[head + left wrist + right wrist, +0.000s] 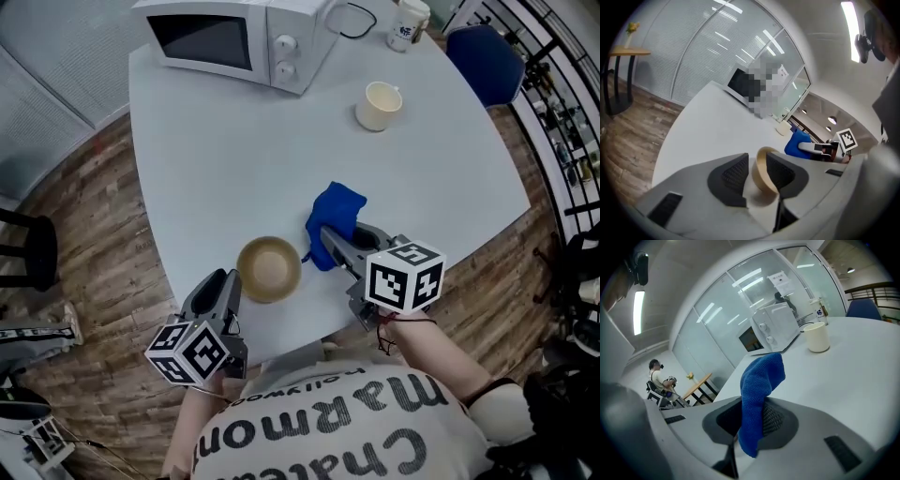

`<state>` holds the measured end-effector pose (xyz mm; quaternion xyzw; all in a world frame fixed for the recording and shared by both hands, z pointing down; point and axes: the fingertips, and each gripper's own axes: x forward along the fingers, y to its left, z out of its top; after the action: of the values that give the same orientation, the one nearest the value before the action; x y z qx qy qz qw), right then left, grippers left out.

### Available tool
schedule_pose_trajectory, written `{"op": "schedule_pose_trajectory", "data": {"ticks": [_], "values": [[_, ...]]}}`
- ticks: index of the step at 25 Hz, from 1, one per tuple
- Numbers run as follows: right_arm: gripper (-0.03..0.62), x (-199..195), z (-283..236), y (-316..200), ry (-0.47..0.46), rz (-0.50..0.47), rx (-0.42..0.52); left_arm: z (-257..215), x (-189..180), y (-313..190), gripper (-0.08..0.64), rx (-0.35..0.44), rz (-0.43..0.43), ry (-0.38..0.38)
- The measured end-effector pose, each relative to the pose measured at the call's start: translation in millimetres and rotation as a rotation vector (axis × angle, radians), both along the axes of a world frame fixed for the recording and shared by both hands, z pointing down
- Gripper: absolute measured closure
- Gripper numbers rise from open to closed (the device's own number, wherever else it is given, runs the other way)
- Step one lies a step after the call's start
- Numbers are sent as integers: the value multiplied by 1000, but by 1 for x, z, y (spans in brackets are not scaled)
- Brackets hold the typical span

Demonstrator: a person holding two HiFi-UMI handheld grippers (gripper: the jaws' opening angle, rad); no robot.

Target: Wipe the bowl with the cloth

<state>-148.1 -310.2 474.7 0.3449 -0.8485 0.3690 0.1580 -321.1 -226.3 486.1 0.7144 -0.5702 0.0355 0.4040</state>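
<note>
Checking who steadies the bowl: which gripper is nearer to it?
Left. The left gripper, jaws open, is at the left rim of the bowl; the right gripper, gripping the blue cloth, sits off its right side.

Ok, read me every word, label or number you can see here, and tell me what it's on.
"Chatea", "Marmon", "Hollywood": shirt, upside down, partly cut off.
Blue print on paper cup: too small.
Microwave knob marks: too small.
Sheet on glass wall: blurred.

The left claw (223,281) points forward and down, jaws apart; the right claw (325,241), angled likewise, is clamped on the cloth (337,208).
</note>
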Motion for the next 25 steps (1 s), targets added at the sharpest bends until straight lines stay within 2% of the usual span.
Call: {"op": "schedule_pose_trajectory", "data": {"ticks": [4, 11, 17, 25], "values": [[528, 0, 7, -3, -5, 18, -6, 21, 7, -1, 425, -68, 73, -43], [528, 2, 11, -2, -6, 36, -23, 36, 21, -6, 423, -136, 142, -30], [528, 4, 9, 2, -5, 42, -30, 40, 24, -10, 425, -171, 150, -14], [528, 6, 7, 11, -15, 25, -23, 43, 27, -12, 445, -157, 112, 11]]}}
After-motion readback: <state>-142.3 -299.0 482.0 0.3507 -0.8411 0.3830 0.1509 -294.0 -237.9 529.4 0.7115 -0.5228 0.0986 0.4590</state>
